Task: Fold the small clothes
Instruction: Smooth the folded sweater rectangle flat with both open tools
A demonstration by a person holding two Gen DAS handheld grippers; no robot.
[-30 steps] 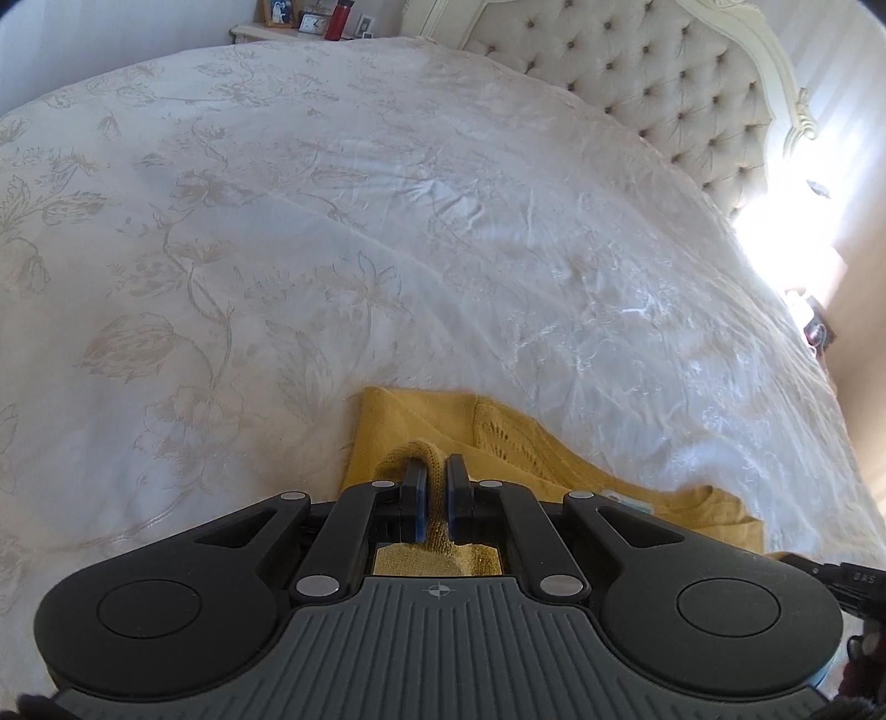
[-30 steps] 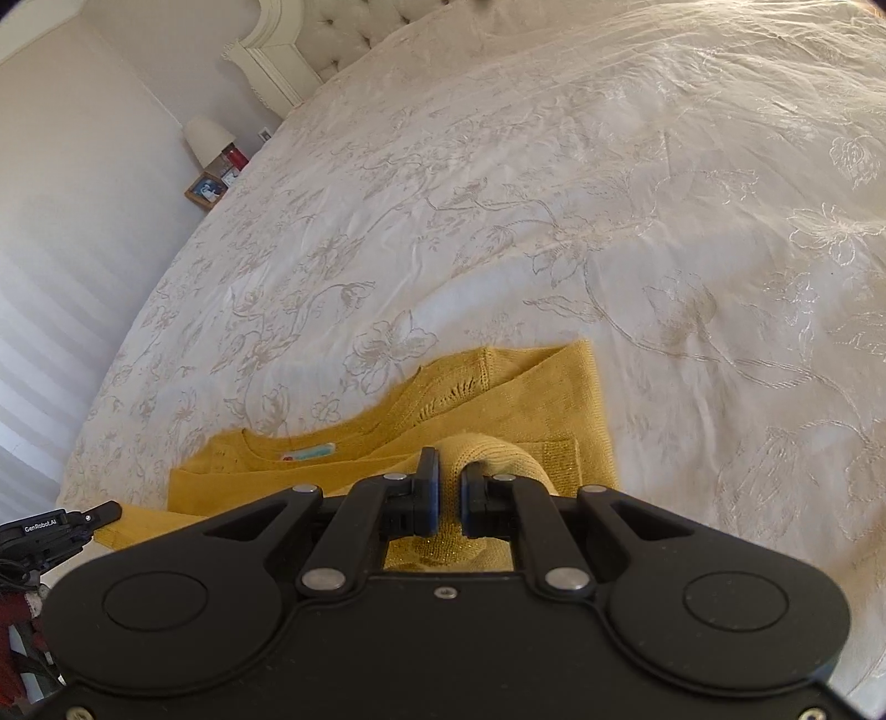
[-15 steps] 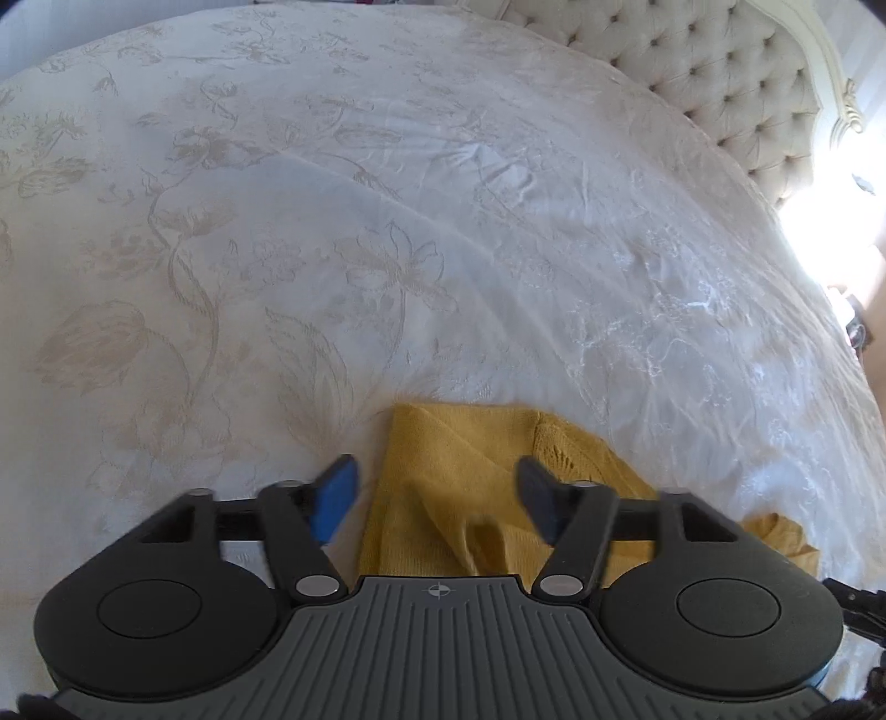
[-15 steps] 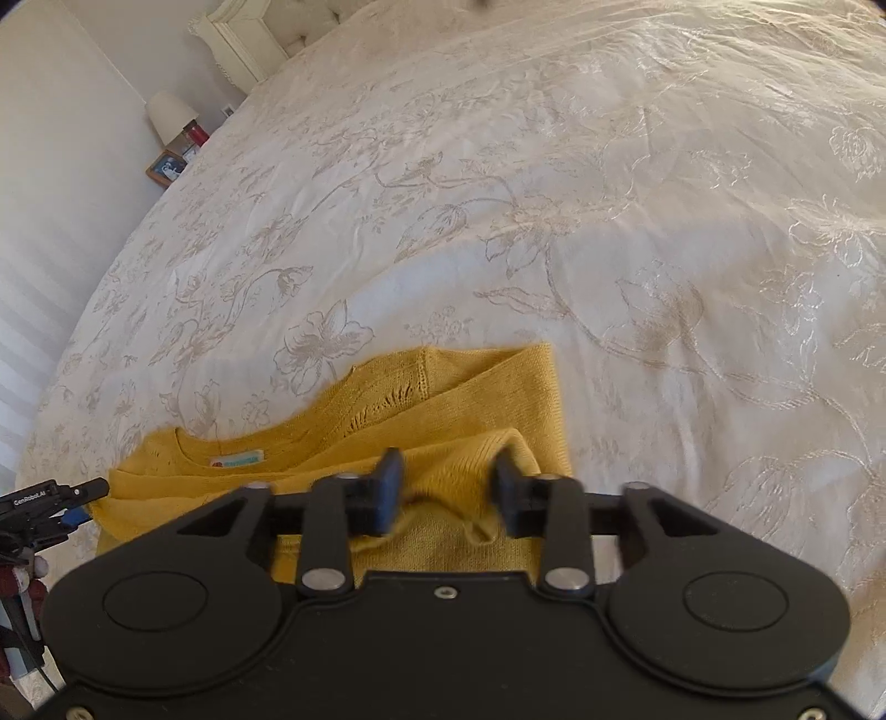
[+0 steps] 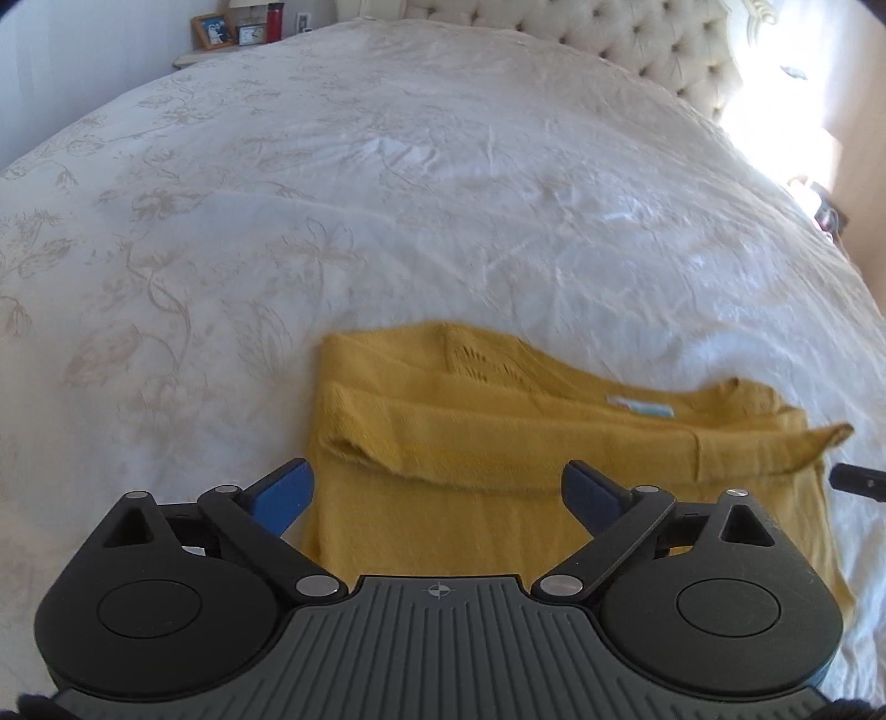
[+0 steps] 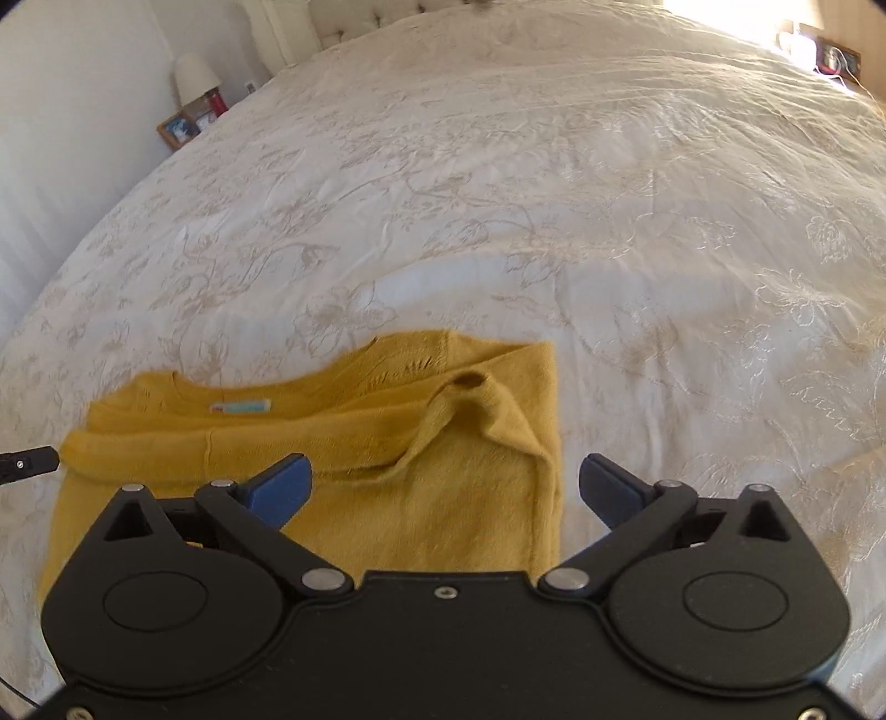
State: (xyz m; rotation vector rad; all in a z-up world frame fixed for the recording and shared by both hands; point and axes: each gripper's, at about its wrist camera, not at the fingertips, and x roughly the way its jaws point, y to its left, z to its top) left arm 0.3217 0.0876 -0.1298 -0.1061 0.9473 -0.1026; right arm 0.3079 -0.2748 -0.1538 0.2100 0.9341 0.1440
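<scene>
A small mustard-yellow knit sweater (image 5: 498, 443) lies flat on the white bedspread (image 5: 387, 194), its lower part folded up over the body, a light blue label (image 5: 642, 409) at the neck. My left gripper (image 5: 437, 493) hovers over the sweater's left side; its jaws are opening wide and grip nothing. In the right wrist view the same sweater (image 6: 360, 443) shows a rumpled ridge near its right edge. My right gripper (image 6: 446, 487) hangs above that edge with jaws opening wide, and the cloth lies loose below them.
The bedspread (image 6: 554, 194) with pale floral embroidery spreads far beyond the sweater. A tufted headboard (image 5: 637, 44) stands at the back. A nightstand holds a picture frame (image 5: 213, 30), a clock and a red bottle (image 5: 274, 22). A lamp (image 6: 194, 72) stands beside the bed.
Both grippers were shut on a fold of the sweater; both have let it go and opened wide. The folded part now rests on the sweater's body, and both grippers have drawn back.
</scene>
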